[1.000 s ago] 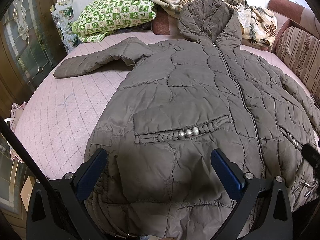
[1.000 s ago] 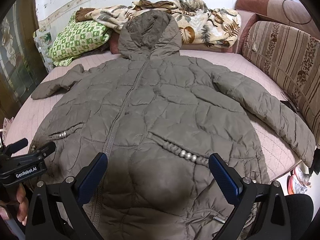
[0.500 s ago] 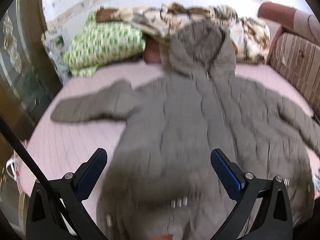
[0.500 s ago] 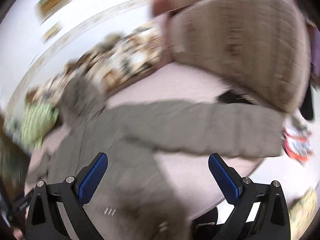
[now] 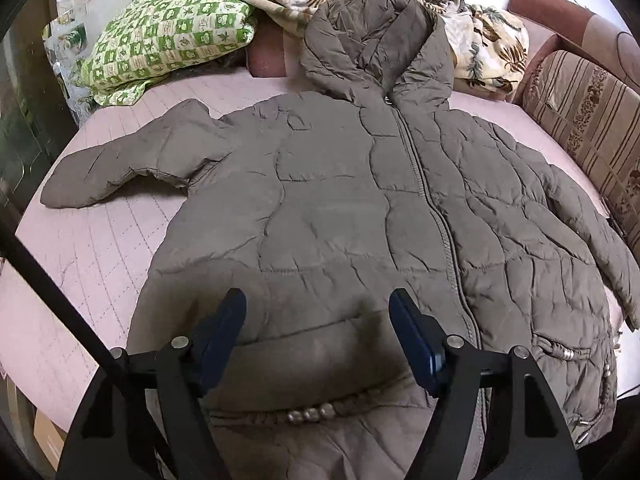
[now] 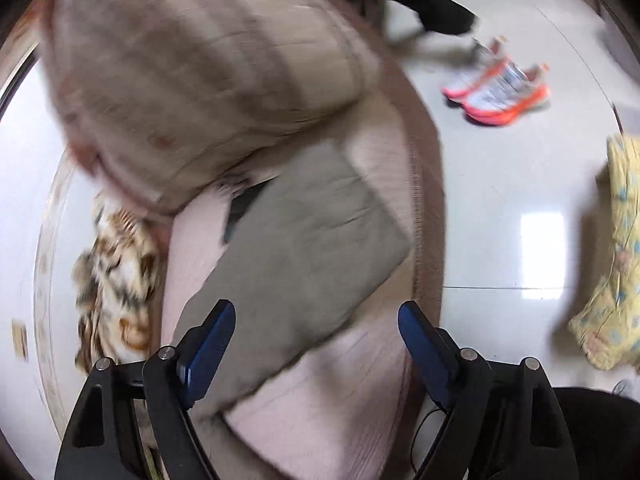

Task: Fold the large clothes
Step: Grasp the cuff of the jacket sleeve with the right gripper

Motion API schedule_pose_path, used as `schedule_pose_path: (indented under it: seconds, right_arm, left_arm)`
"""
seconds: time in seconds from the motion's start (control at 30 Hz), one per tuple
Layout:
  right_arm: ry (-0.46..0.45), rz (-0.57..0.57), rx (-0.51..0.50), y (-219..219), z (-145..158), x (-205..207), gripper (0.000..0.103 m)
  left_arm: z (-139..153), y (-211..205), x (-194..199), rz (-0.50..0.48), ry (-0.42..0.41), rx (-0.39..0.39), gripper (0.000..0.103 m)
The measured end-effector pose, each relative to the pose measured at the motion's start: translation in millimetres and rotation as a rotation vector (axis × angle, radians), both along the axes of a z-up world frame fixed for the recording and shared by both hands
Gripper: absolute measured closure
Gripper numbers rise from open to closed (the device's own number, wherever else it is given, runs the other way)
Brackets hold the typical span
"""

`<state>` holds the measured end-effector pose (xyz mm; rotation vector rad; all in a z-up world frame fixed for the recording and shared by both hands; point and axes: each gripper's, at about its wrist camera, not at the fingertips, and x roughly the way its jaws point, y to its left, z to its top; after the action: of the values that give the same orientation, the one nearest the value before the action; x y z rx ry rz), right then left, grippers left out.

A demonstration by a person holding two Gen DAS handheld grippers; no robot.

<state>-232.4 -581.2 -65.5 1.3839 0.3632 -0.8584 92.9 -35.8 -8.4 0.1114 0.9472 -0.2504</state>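
Observation:
A large grey-brown quilted hooded coat point(image 5: 352, 208) lies front-up, zipped, spread across a pink bed point(image 5: 80, 248), hood at the far end, one sleeve out to the left. My left gripper point(image 5: 316, 320) is open and empty above the coat's lower front near a beaded pocket. In the blurred right wrist view my right gripper point(image 6: 316, 332) is open and empty over the end of the coat's other sleeve point(image 6: 296, 248), which lies near the bed's edge.
A green-checked pillow point(image 5: 168, 40) and a leaf-print blanket point(image 5: 472, 36) lie at the head of the bed. A striped sofa cushion point(image 5: 592, 120) borders the right side. Orange-white shoes point(image 6: 500, 92) and a yellow cloth point(image 6: 612, 280) are on the tiled floor.
The left gripper has risen and moved forward over the coat, its fingers somewhat closer together. The right gripper has swung sharply right, from the coat's front to the sleeve end.

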Motion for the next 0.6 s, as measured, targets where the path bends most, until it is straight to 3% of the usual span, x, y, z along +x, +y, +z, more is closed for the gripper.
schedule_pose_path:
  seconds: [0.1,0.2,0.33,0.43,0.6]
  right_arm:
    - [-0.018,-0.062,0.068,-12,-23,-5,0.019]
    - [-0.076,-0.052,0.105,-18,-36,3,0.026]
    - [-0.090,-0.013,0.080,-27,-38,20,0.058]
    - [-0.054,0.014,0.022,-27,-32,24,0.081]
    - [-0.039,0.051,-0.155,-17,14,30,0.087]
  left_arm:
    - [-11,8,8,0.008,0.051,-0.029,0.030]
    - [-14,14,9,0.040,0.030,-0.019,0.030]
    - [-13,11,8,0.036,-0.003,0.000,0.030]
    - [-14,6,9,0.008,-0.006,-0.001,0.030]
    - [-15,10,10,0.023,0.003,-0.032,0.030]
